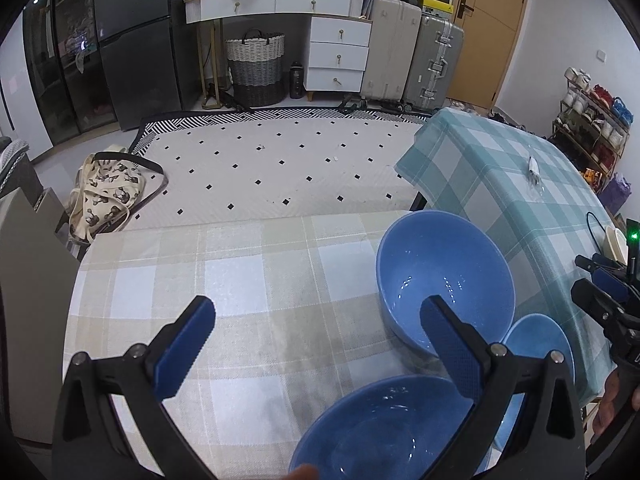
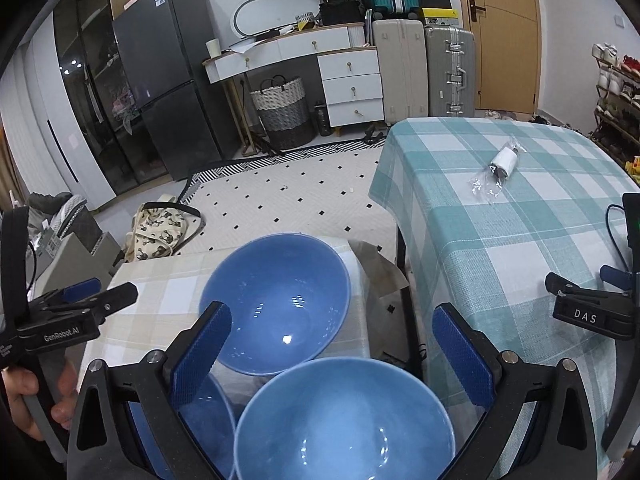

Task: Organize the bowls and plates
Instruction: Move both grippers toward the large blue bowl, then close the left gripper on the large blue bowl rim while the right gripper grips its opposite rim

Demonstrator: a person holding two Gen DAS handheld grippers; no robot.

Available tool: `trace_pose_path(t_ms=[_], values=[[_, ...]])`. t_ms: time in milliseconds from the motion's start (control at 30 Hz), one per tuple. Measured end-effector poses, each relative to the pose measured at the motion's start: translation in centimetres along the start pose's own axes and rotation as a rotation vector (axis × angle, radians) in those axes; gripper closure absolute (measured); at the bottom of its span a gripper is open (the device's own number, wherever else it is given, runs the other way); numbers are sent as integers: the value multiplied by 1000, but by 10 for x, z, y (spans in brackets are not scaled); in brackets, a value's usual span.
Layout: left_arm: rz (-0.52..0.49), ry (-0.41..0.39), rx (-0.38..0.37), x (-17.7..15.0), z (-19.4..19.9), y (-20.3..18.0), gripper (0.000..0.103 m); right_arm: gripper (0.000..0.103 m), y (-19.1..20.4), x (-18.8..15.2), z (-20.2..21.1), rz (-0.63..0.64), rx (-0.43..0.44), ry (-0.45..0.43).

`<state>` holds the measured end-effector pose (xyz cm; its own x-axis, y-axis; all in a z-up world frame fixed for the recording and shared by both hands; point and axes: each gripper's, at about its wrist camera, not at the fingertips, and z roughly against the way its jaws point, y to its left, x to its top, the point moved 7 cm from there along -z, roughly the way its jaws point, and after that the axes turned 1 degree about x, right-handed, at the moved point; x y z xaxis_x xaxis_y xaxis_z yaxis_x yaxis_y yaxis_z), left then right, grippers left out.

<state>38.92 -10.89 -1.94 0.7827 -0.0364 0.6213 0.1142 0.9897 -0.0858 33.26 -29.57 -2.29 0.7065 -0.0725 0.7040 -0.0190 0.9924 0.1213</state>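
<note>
Three blue bowls stand close together at the right end of the beige-check table point(image 1: 224, 280). In the left wrist view the far bowl point(image 1: 444, 268) is upright, a second bowl point(image 1: 372, 428) lies under my right finger, and a third bowl point(image 1: 536, 344) sits behind it. My left gripper point(image 1: 320, 340) is open above the cloth and holds nothing. In the right wrist view my right gripper point(image 2: 332, 348) is open over the near bowl point(image 2: 344, 420), with the far bowl point(image 2: 276, 300) ahead and another bowl point(image 2: 208, 416) partly hidden behind its left finger. No plates are in view.
A taller table with a teal-check cloth point(image 2: 500, 220) stands just right of the bowls, carrying a small plastic-wrapped item point(image 2: 502, 164) and a black clamp device marked DAS point(image 2: 584, 314). On the rug to the left lies a tote bag point(image 1: 104, 196). Drawers, basket and suitcases line the far wall.
</note>
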Motion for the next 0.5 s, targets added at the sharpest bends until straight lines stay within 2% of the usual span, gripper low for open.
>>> trace_pose_path(t_ms=[333,500], values=[[-23,39,-41,-1,-32,-15,1,1,-15,-9,-39,-22,18,58],[-41,60,-34,-4,-45,-20,2,2,-12,-8,-51,-23,19,69]])
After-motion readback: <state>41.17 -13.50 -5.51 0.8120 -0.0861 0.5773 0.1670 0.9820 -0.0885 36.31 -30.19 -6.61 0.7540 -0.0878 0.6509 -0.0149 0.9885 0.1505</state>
